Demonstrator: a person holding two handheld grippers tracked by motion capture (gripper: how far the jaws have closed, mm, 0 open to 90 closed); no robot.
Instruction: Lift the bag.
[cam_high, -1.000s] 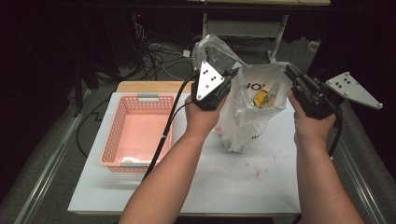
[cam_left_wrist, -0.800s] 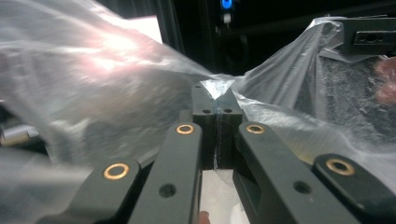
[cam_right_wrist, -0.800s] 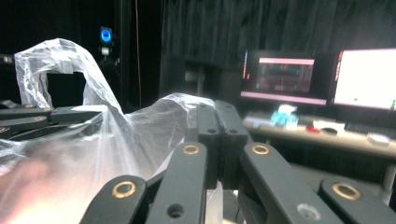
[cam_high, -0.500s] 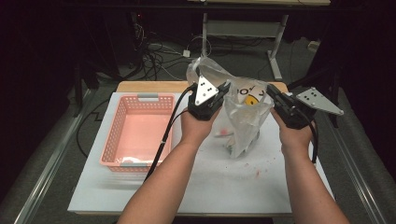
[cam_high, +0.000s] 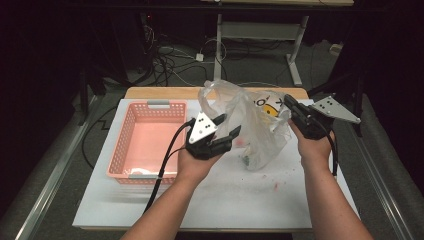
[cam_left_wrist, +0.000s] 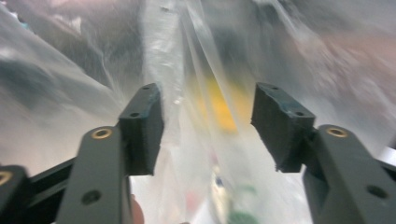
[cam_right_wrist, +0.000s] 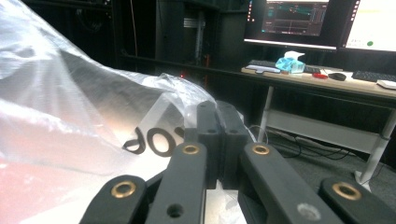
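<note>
From above, a crumpled clear plastic bag (cam_high: 252, 125) rests on the white desk (cam_high: 225, 200) beside a pink basket (cam_high: 145, 137); the left hand-held gripper (cam_left_wrist: 208, 126), jaws just opening, straddles loose film; the right hand-held gripper (cam_right_wrist: 217, 140) pinches the bag's edge.

right tool (cam_right_wrist: 217, 140) | clamped on plastic bag (cam_right_wrist: 70, 116) edge | desk (cam_right_wrist: 327, 81) behind

Left tongs (cam_high: 227, 136) have just been opening, jaws apart; right tongs (cam_high: 292, 107) are clamped tight.
</note>
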